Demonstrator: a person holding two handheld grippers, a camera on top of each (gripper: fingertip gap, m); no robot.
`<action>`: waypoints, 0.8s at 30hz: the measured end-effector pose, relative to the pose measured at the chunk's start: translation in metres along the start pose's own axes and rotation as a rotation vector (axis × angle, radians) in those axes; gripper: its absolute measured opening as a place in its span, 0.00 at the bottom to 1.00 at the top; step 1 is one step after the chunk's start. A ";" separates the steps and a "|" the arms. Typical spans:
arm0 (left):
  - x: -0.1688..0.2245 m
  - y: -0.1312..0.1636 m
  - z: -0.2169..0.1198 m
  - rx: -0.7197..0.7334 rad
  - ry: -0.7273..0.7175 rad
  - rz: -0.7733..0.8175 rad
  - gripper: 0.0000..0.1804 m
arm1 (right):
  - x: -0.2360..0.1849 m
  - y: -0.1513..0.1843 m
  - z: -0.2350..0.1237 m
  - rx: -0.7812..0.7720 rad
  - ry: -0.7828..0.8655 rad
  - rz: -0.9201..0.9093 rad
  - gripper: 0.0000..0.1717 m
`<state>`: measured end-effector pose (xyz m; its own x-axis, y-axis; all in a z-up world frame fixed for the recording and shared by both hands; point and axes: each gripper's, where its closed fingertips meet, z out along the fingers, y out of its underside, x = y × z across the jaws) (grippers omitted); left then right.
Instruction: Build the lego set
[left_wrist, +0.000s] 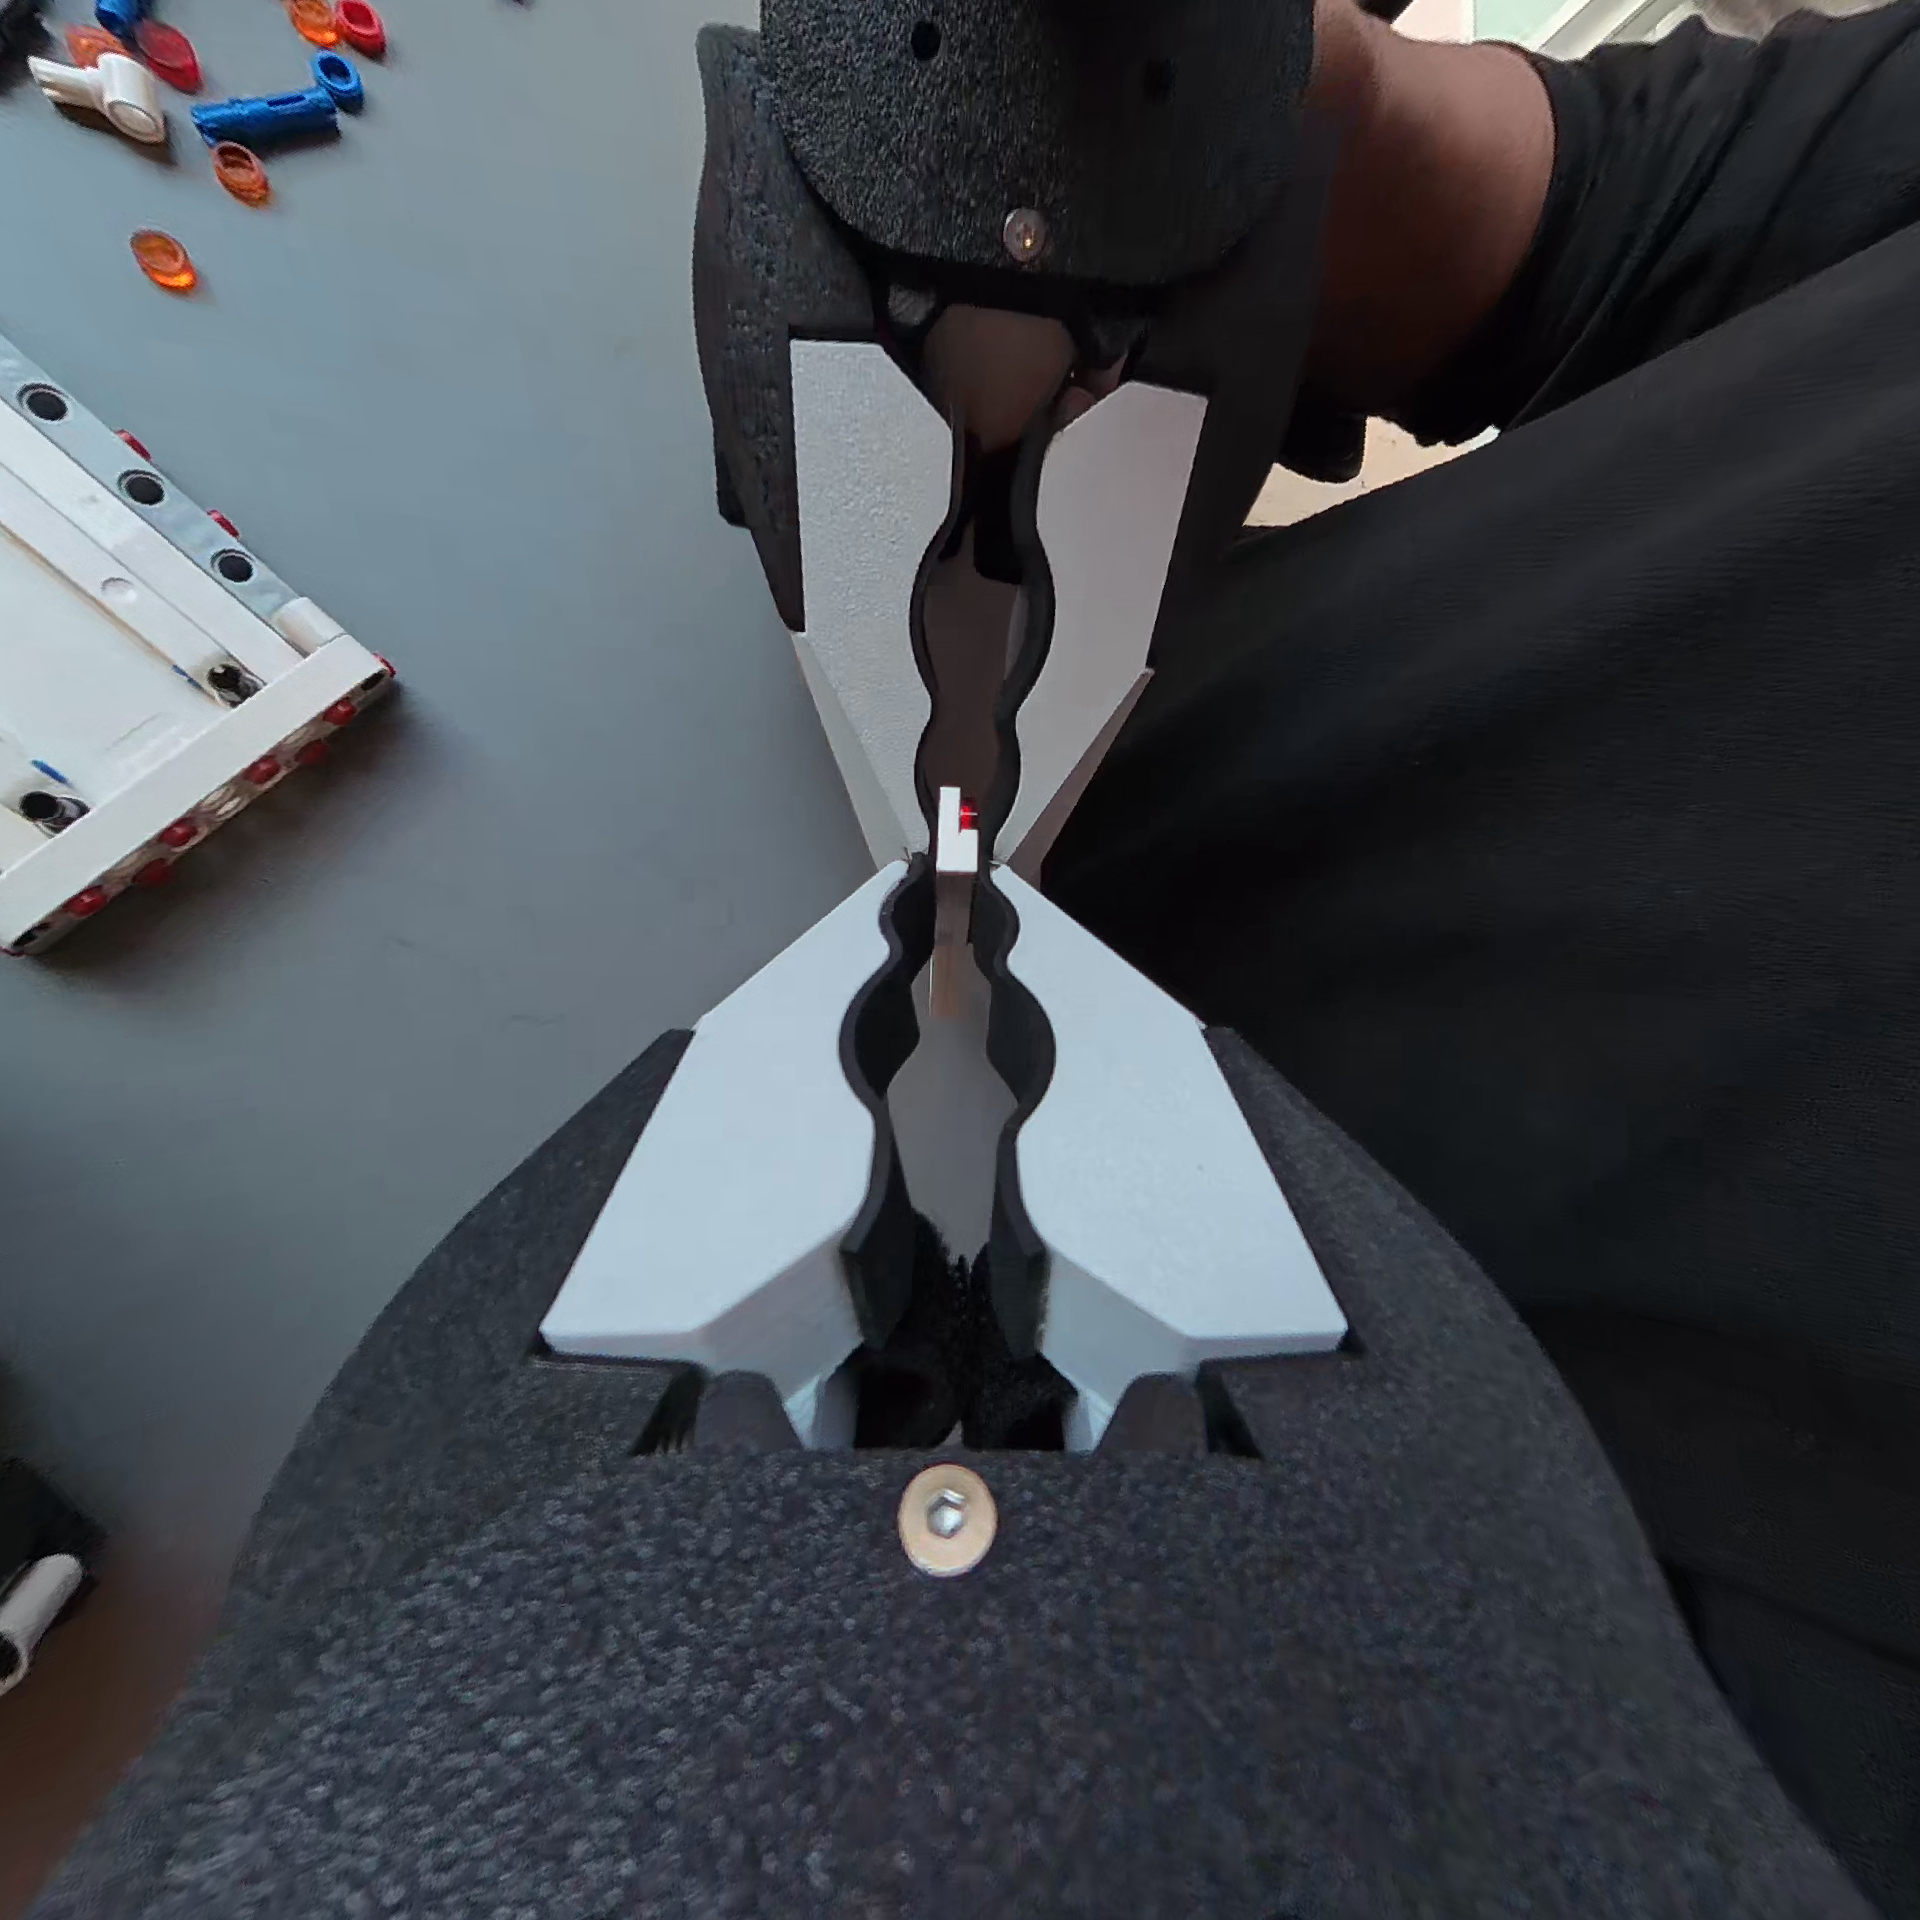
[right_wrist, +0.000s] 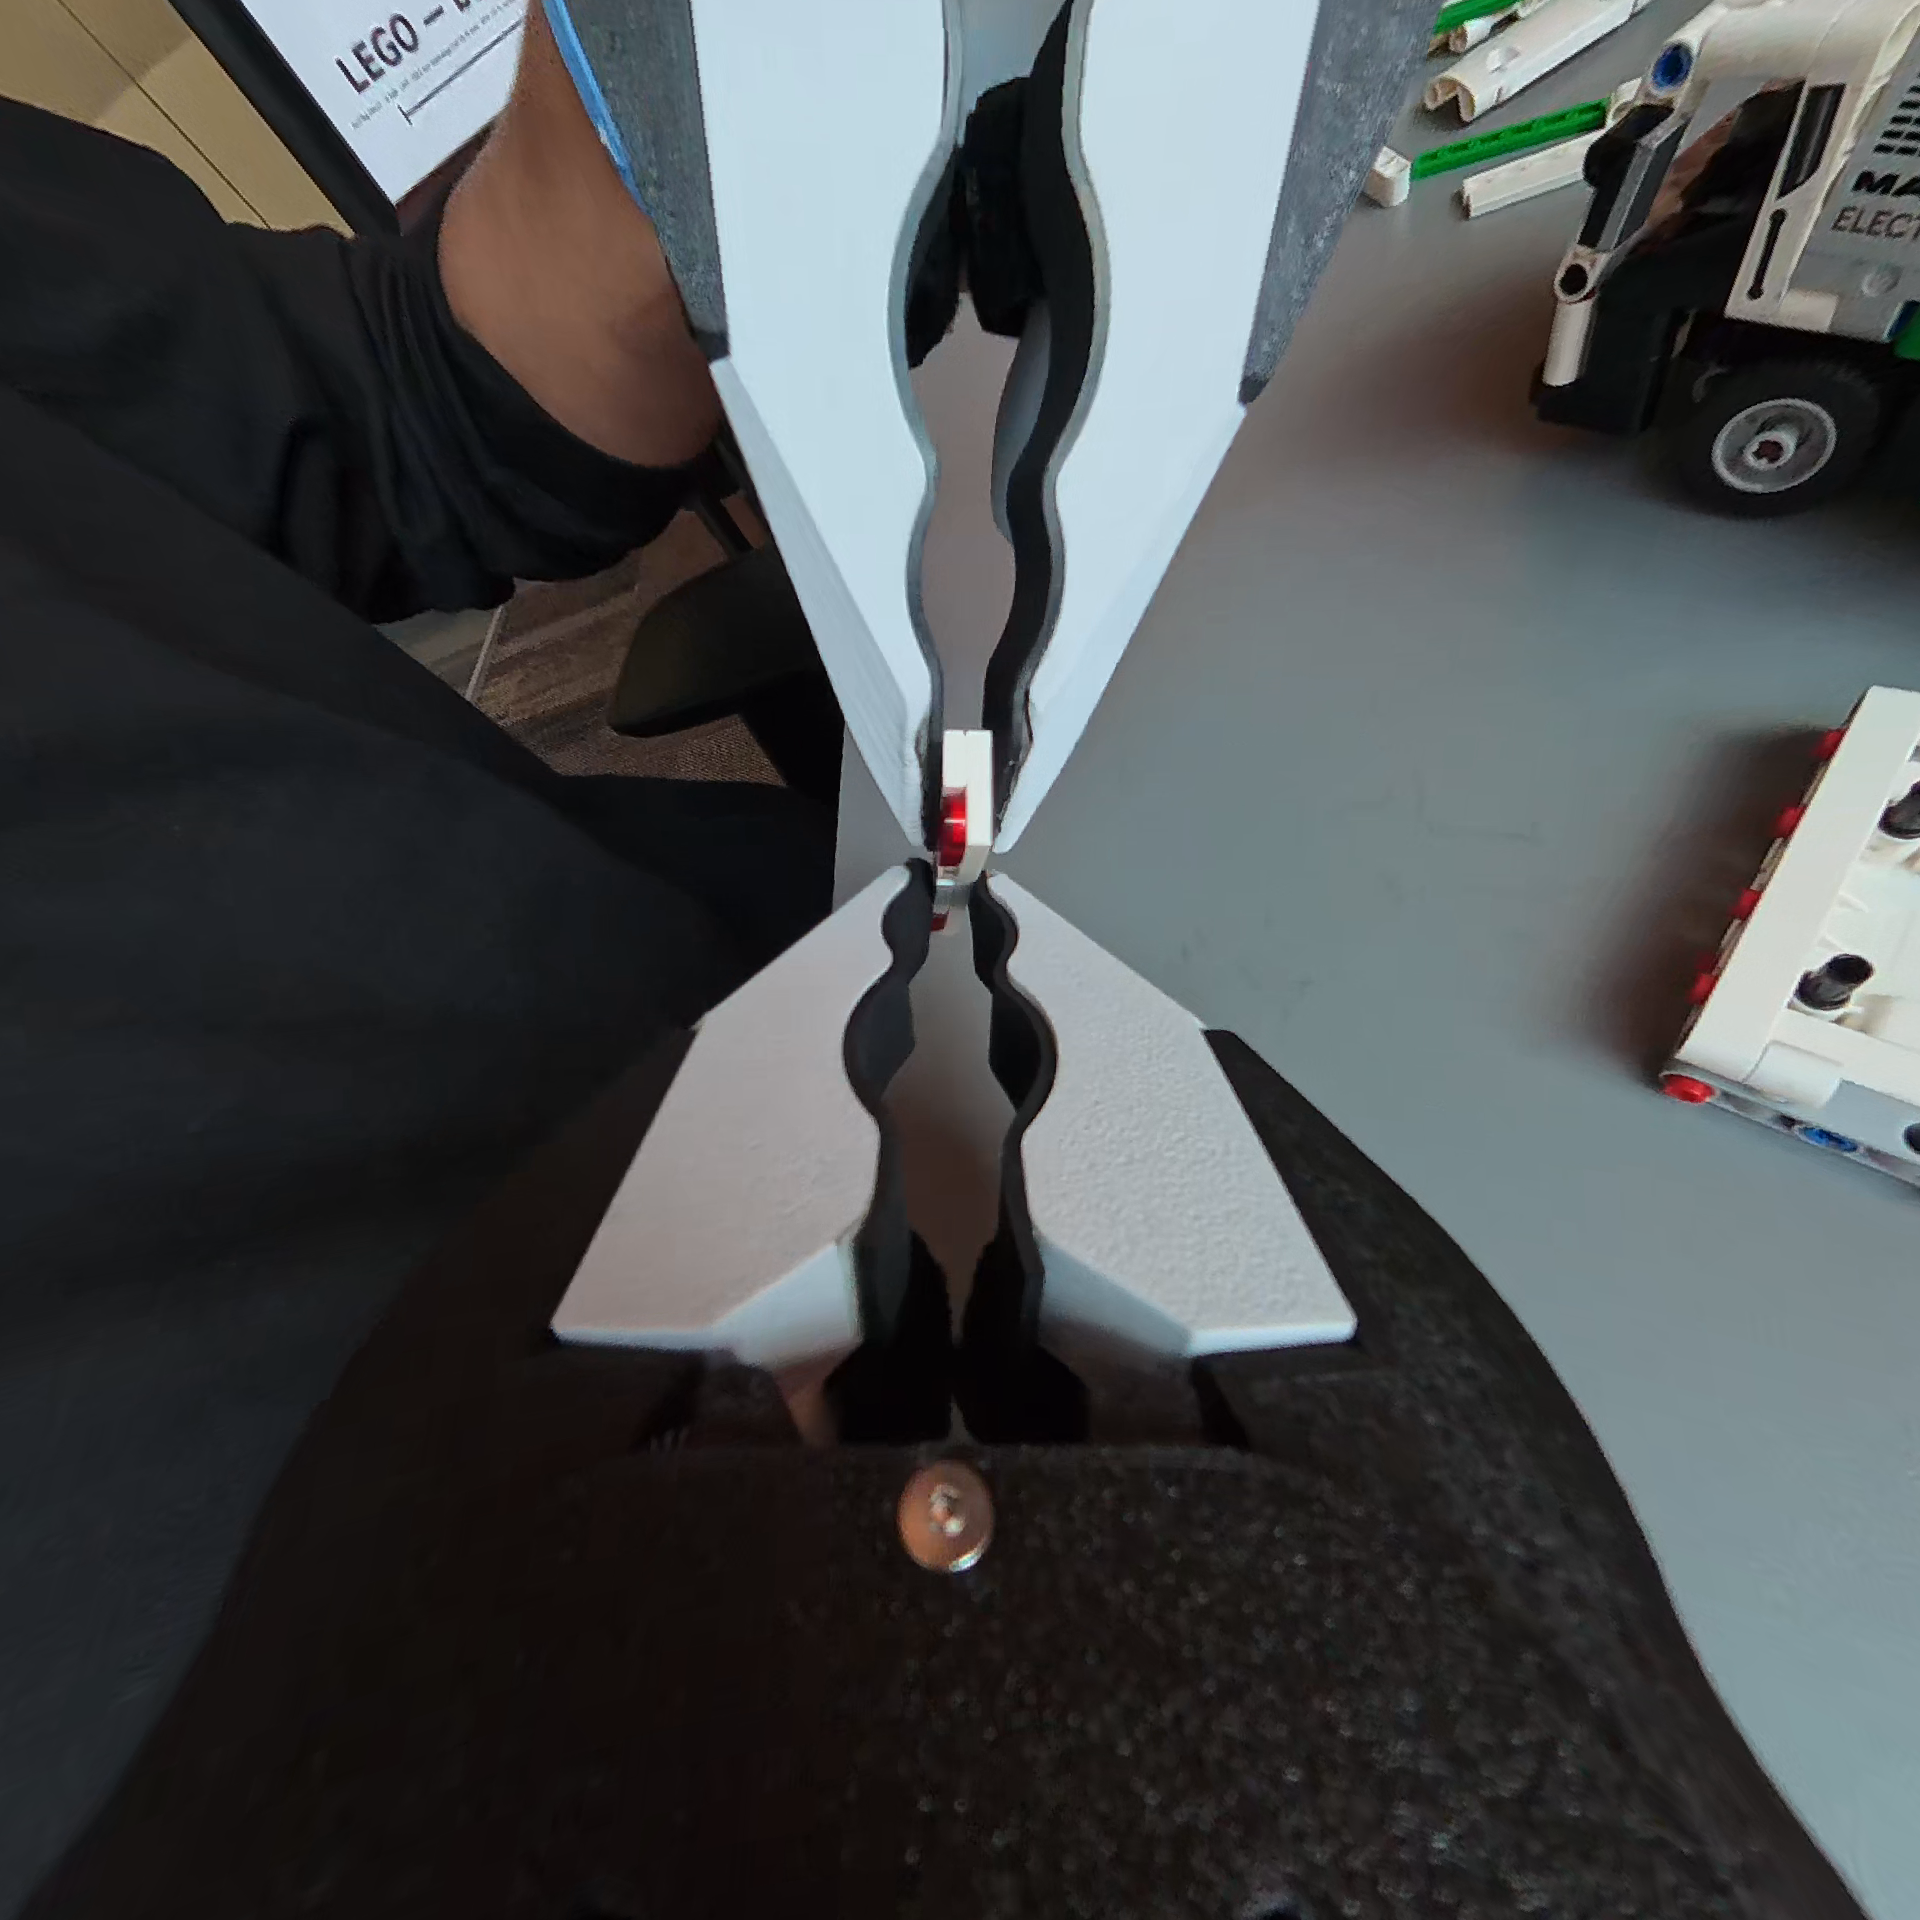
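Observation:
My two grippers meet tip to tip above the grey table (left_wrist: 468, 520). In the left wrist view my left gripper (left_wrist: 951, 878) is shut on a small flat white piece (left_wrist: 956, 847) that carries a red part (left_wrist: 970, 808) at its far end. My right gripper (left_wrist: 961, 821) comes in from above and closes around that same end. In the right wrist view the left gripper (right_wrist: 961, 821) holds the white piece (right_wrist: 974, 784) with the red part (right_wrist: 951, 821). The near end of the piece reaches between the pads of my right gripper (right_wrist: 948, 899), which is shut on it.
A white frame assembly with red pins (left_wrist: 156, 727) lies at the left; it also shows in the right wrist view (right_wrist: 1818, 935). Loose blue (left_wrist: 270, 109) and orange pieces (left_wrist: 163, 260) lie at the far left. A white toy truck (right_wrist: 1766, 260) and green beams (right_wrist: 1507, 135) stand far right. A person's black sleeve (left_wrist: 1558, 935) fills the right. Both grippers' tips are close together, under 4 cm apart.

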<state>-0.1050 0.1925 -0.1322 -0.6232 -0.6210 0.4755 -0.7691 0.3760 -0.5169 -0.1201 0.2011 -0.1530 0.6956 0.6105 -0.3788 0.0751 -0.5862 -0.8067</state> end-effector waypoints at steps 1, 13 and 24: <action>0.000 0.000 0.001 -0.011 0.000 0.004 0.03 | 0.000 0.002 0.000 -0.008 -0.001 -0.003 0.03; -0.013 -0.011 -0.030 0.250 -0.116 0.101 0.20 | 0.014 -0.040 -0.034 0.336 -0.019 0.138 0.03; -0.015 -0.004 -0.023 0.380 0.000 0.009 0.03 | 0.011 -0.041 -0.029 0.365 -0.088 0.200 0.10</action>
<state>-0.0956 0.2162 -0.1206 -0.6298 -0.6186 0.4698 -0.6561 0.0999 -0.7480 -0.0946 0.2168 -0.1110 0.6056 0.5564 -0.5688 -0.3238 -0.4806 -0.8149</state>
